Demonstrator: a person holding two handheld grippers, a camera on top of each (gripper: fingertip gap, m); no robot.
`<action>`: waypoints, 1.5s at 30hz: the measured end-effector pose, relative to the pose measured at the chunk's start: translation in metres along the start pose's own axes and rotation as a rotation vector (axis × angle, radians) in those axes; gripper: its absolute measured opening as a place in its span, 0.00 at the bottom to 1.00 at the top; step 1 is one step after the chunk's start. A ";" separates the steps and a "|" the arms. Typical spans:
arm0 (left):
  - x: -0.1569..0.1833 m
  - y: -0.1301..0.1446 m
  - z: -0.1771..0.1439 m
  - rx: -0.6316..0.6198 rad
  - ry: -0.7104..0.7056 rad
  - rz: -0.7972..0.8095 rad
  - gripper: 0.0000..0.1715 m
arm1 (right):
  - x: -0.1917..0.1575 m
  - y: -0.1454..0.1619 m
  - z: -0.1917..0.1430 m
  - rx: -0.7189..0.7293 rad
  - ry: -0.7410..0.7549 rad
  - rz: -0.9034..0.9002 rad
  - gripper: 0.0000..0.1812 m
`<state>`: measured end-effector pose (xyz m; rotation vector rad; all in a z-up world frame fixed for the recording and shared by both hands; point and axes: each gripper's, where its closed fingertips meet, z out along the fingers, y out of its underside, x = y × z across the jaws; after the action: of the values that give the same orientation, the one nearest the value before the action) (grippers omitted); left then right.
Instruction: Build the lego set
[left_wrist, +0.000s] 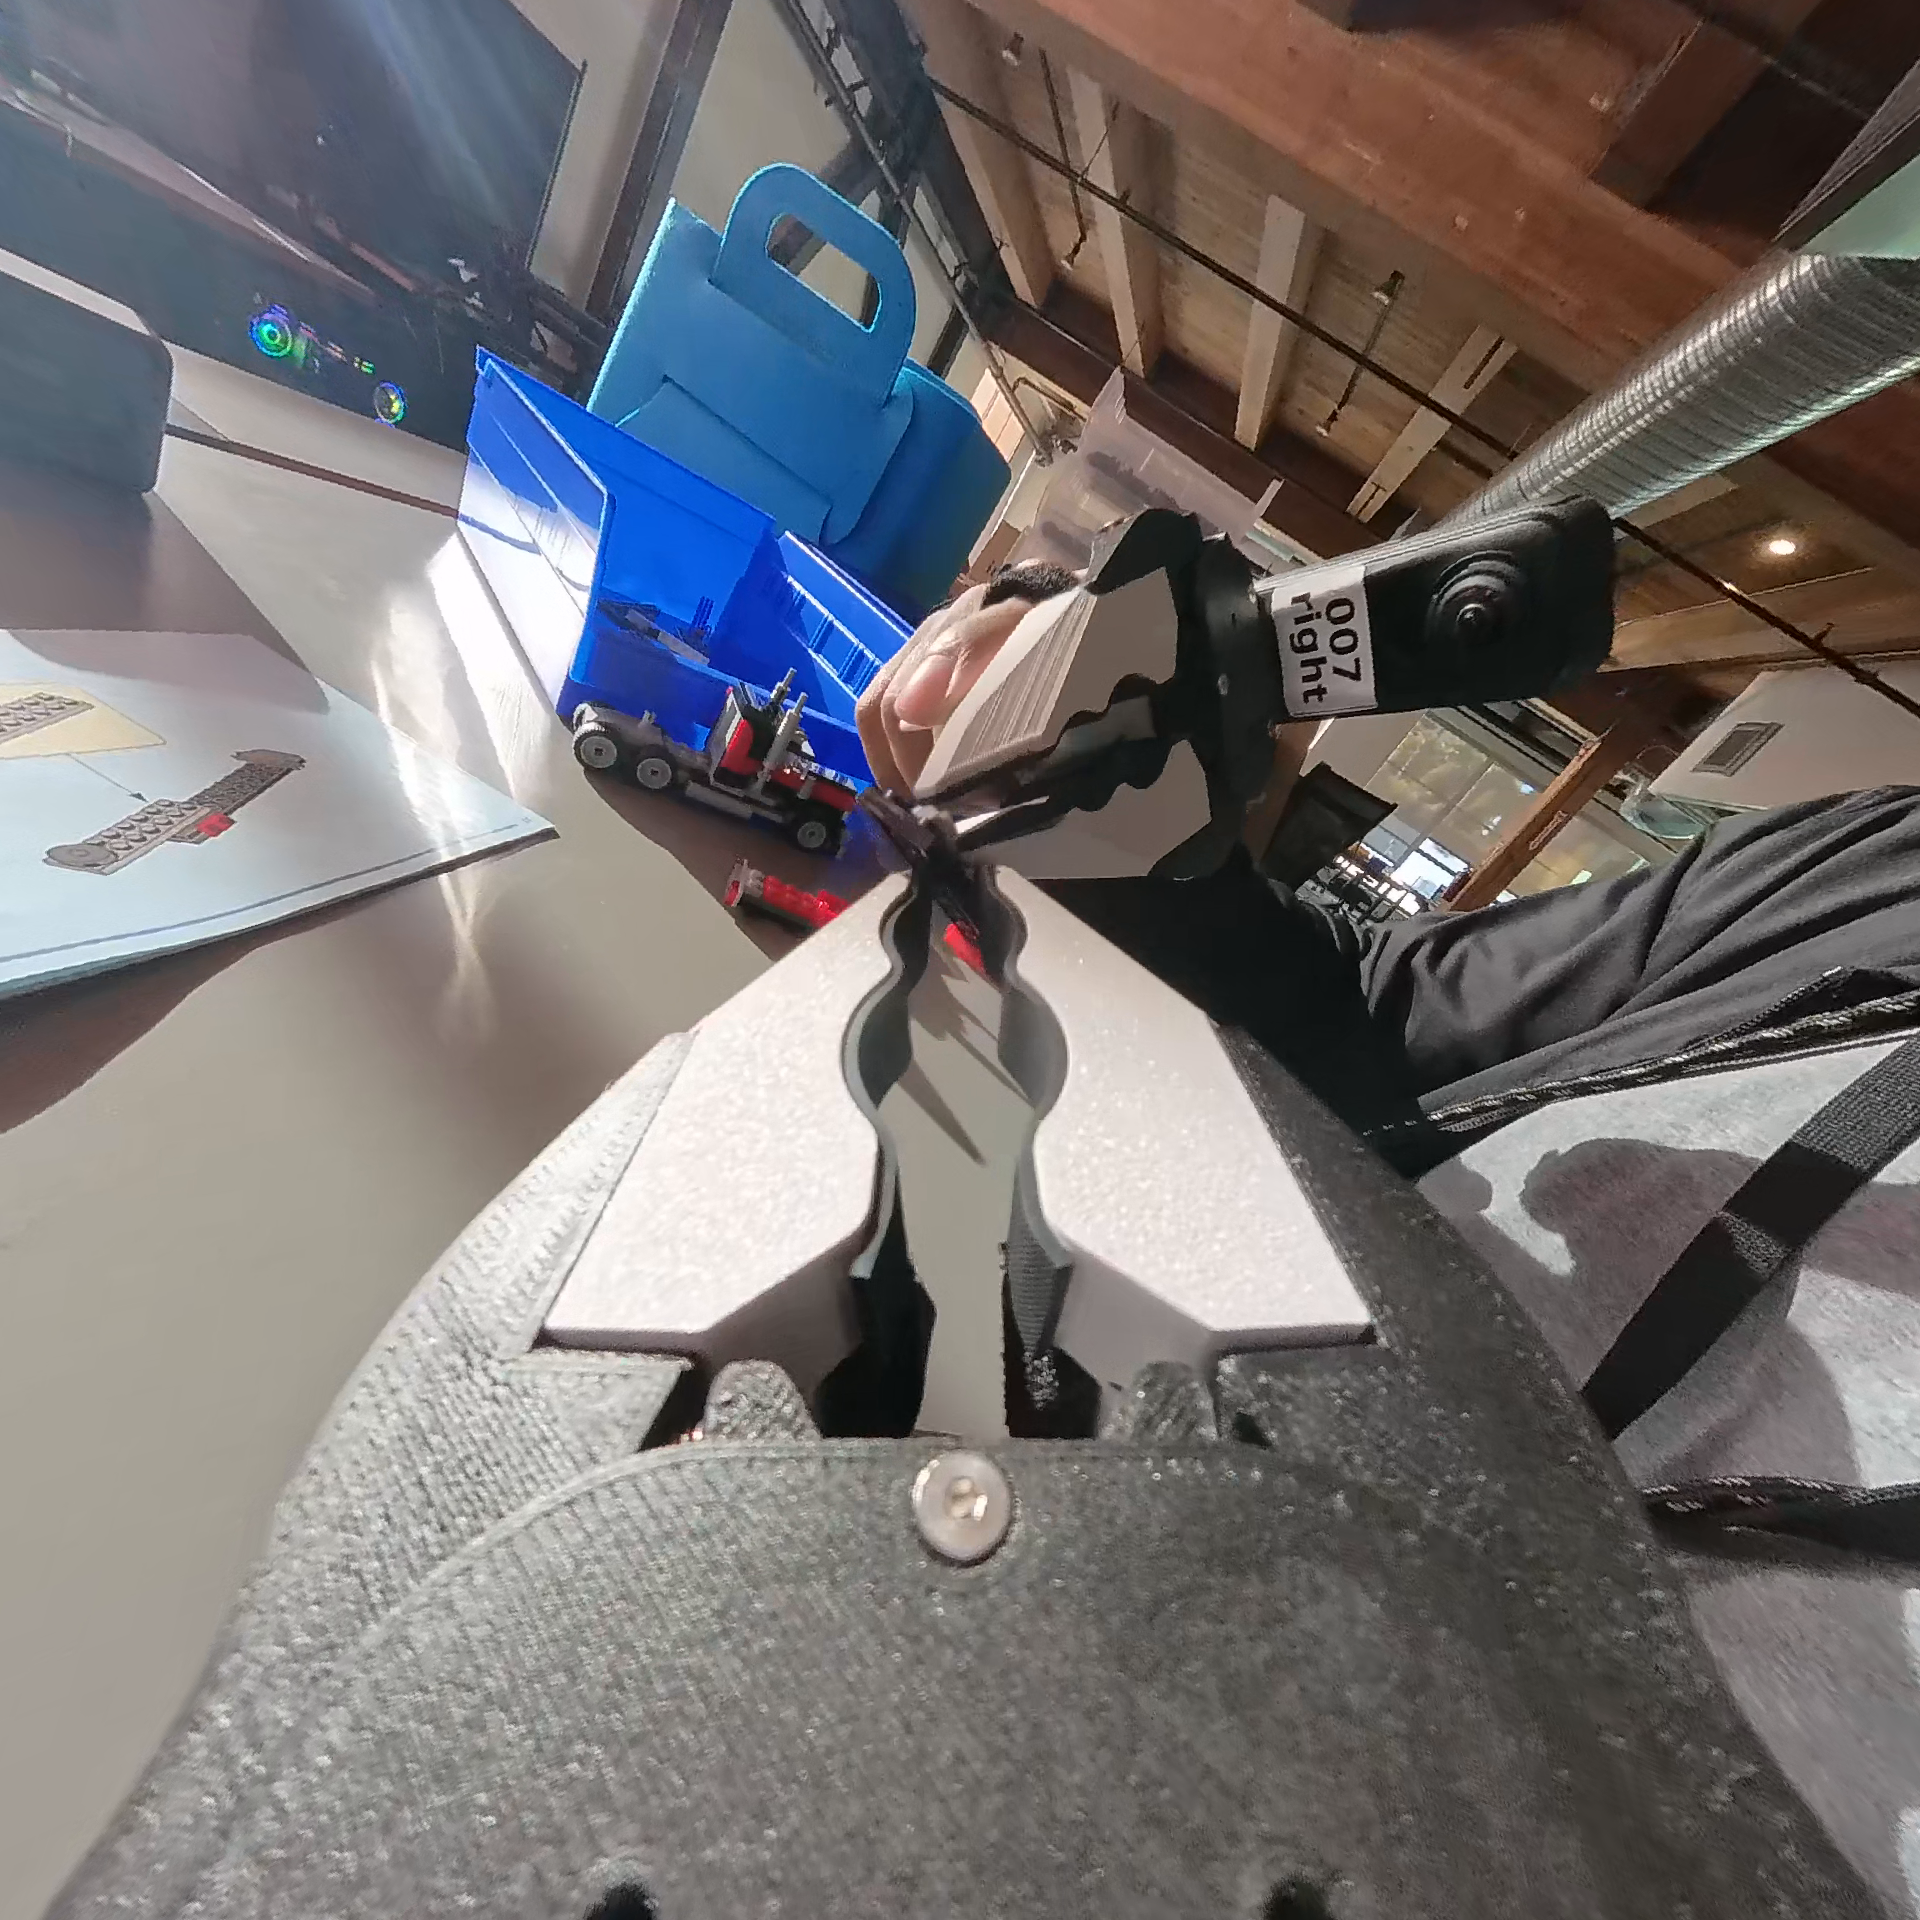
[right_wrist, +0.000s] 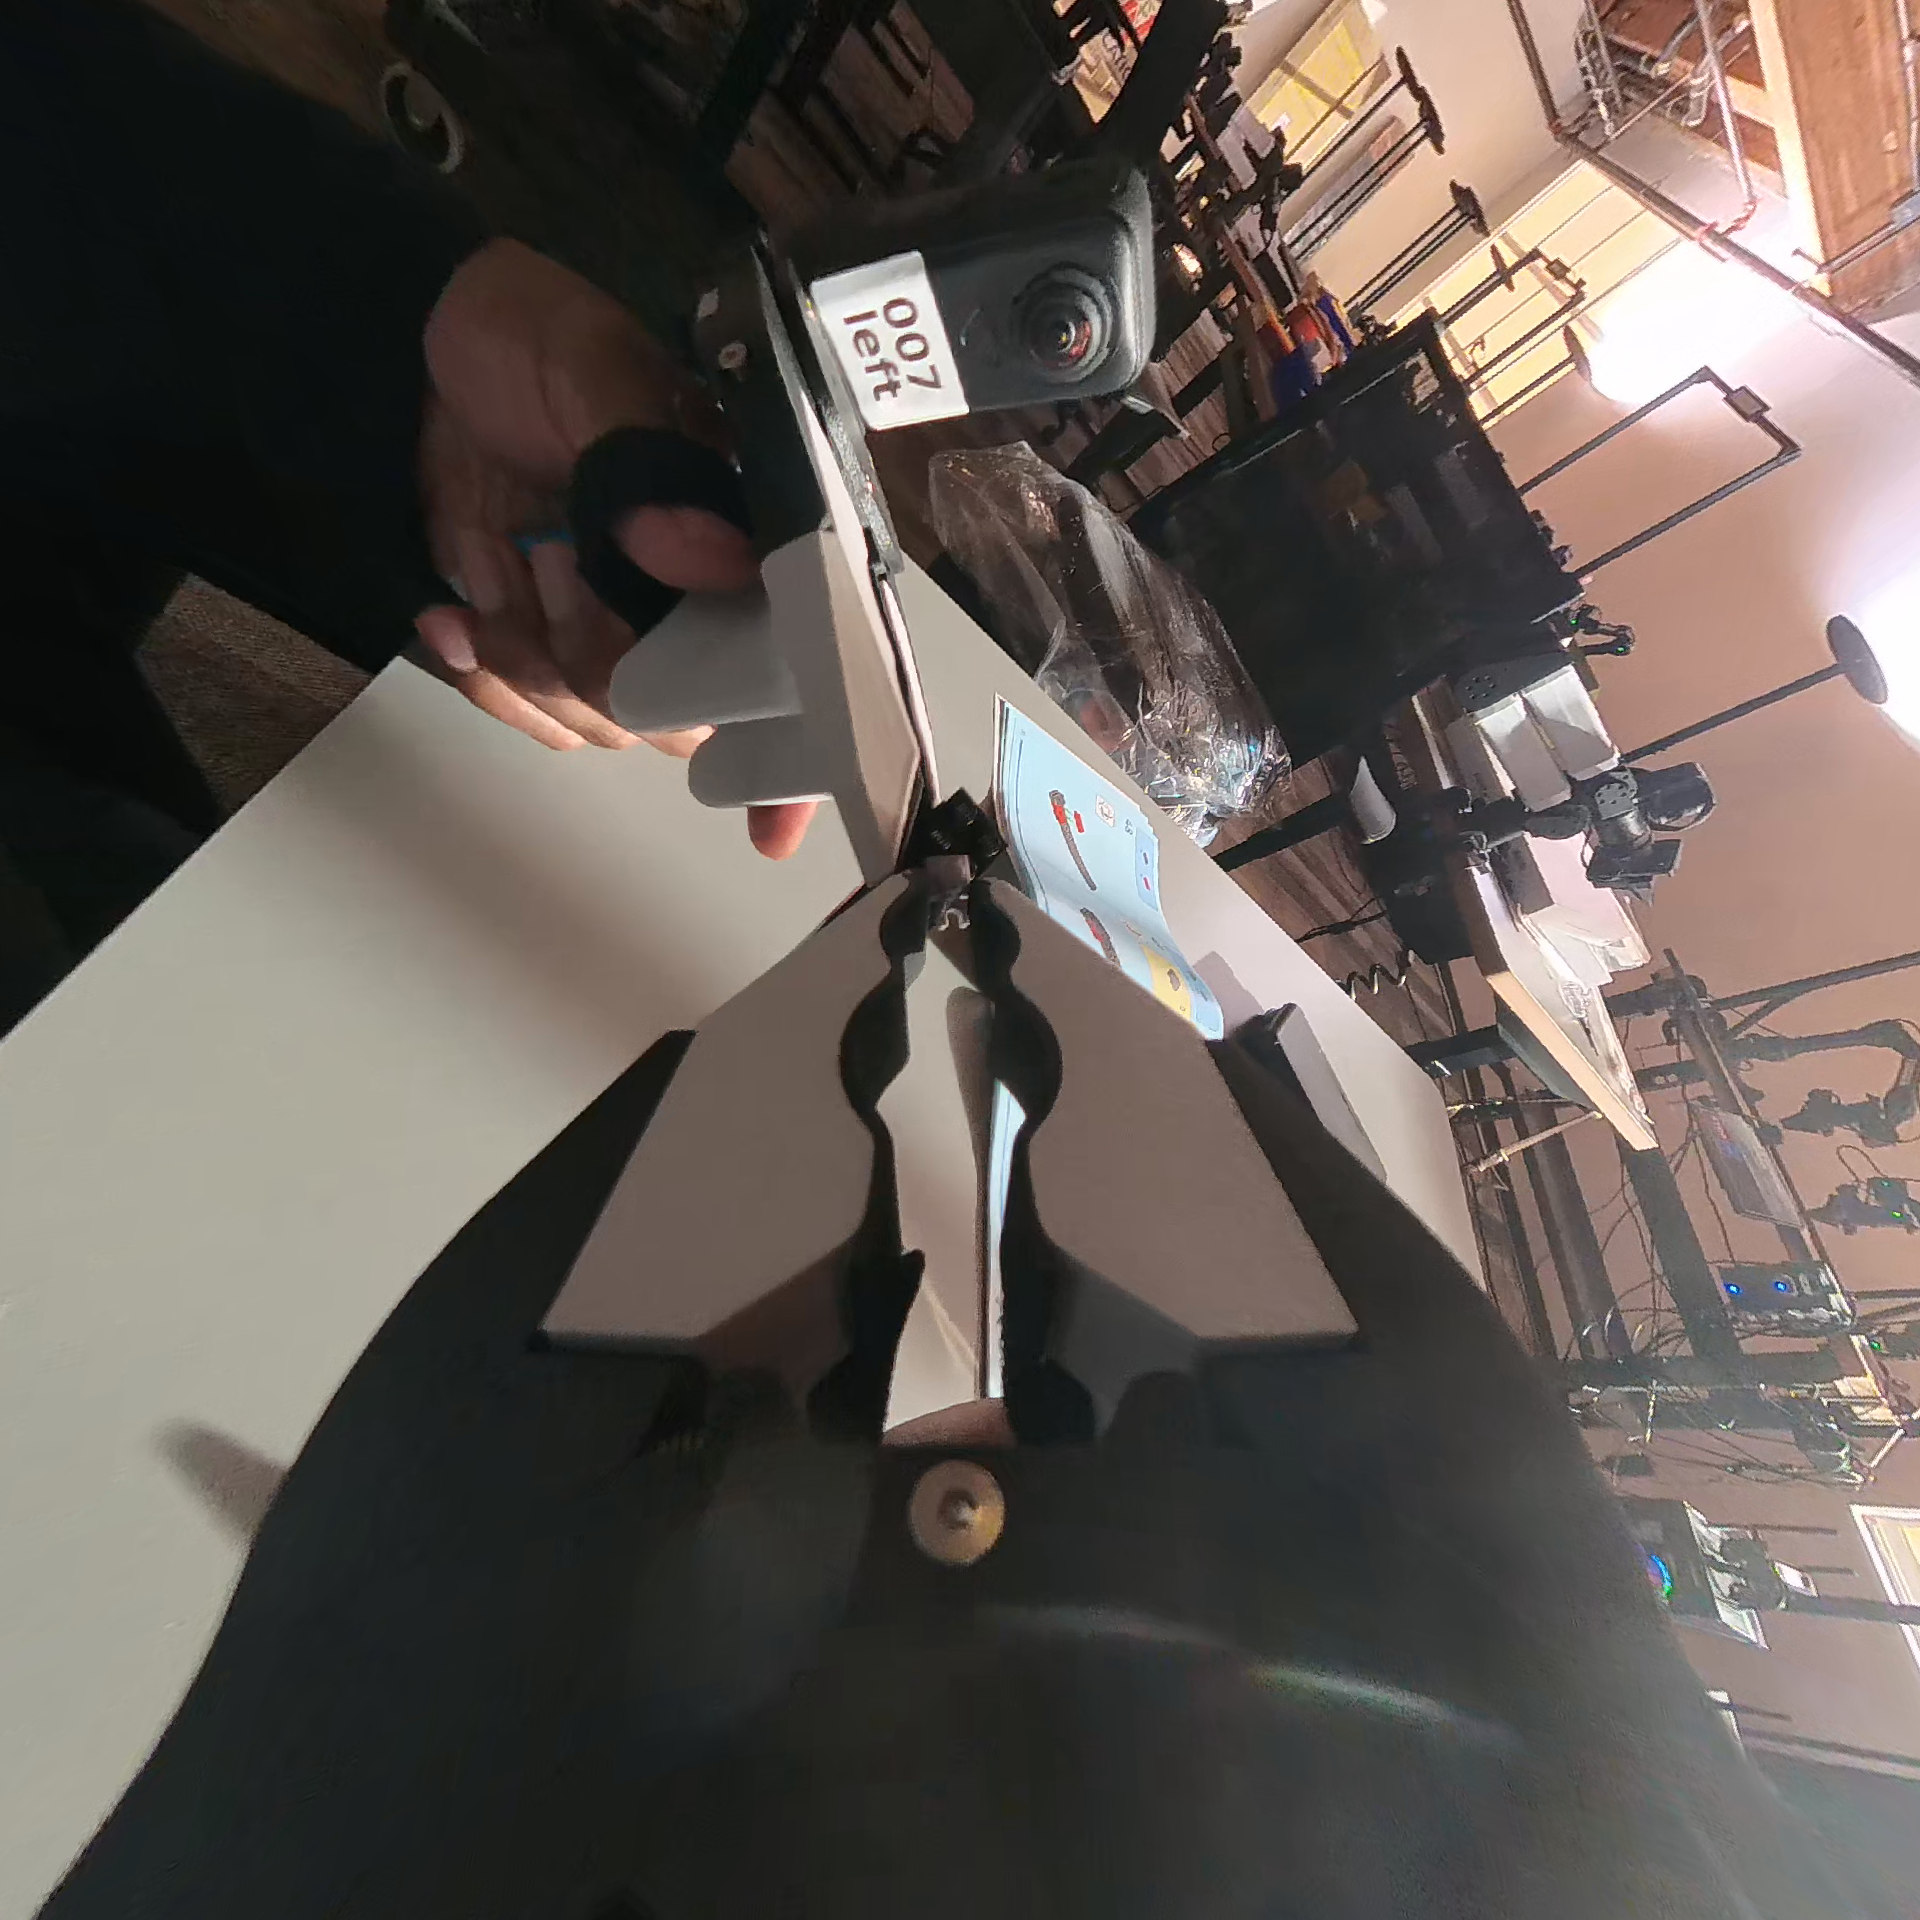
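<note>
In the left wrist view, my left gripper (left_wrist: 943, 896) is shut on a small black and red lego piece (left_wrist: 961, 935), held above the table. My right gripper (left_wrist: 920, 816) comes in from the right and is shut on a small black lego piece (left_wrist: 914, 826), which touches the left gripper's piece. In the right wrist view, my right gripper (right_wrist: 943, 902) pinches the small dark piece (right_wrist: 951, 883), and the left gripper (right_wrist: 920, 831) meets it tip to tip from above. A partly built red and black lego truck (left_wrist: 727, 758) stands on the table beyond, with a loose red piece (left_wrist: 784, 896) in front of it.
A blue plastic bin (left_wrist: 665, 561) holding parts stands behind the truck, with a blue felt bag (left_wrist: 790, 384) behind it. An open instruction booklet (left_wrist: 208, 790) lies at the left and also shows in the right wrist view (right_wrist: 1091, 862). A clear plastic bag (right_wrist: 1122, 644) sits past the table's far edge. Both grippers' tips are close together, under 4 cm apart.
</note>
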<state>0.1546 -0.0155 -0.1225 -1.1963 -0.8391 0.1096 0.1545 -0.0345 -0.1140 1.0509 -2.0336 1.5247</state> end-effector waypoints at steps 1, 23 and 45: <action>0.001 -0.001 0.000 0.009 0.003 0.003 0.05 | 0.001 -0.001 0.000 0.004 0.003 0.002 0.05; 0.000 0.028 0.009 -0.294 0.124 0.028 0.05 | -0.020 0.015 -0.008 0.047 -0.271 0.103 0.05; -0.041 0.004 0.059 -0.623 0.338 0.146 0.05 | 0.026 0.068 -0.032 0.021 -0.077 0.204 0.05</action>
<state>0.0906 0.0117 -0.1404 -1.8003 -0.4930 -0.2499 0.0825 -0.0046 -0.1286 0.9477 -2.2405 1.6308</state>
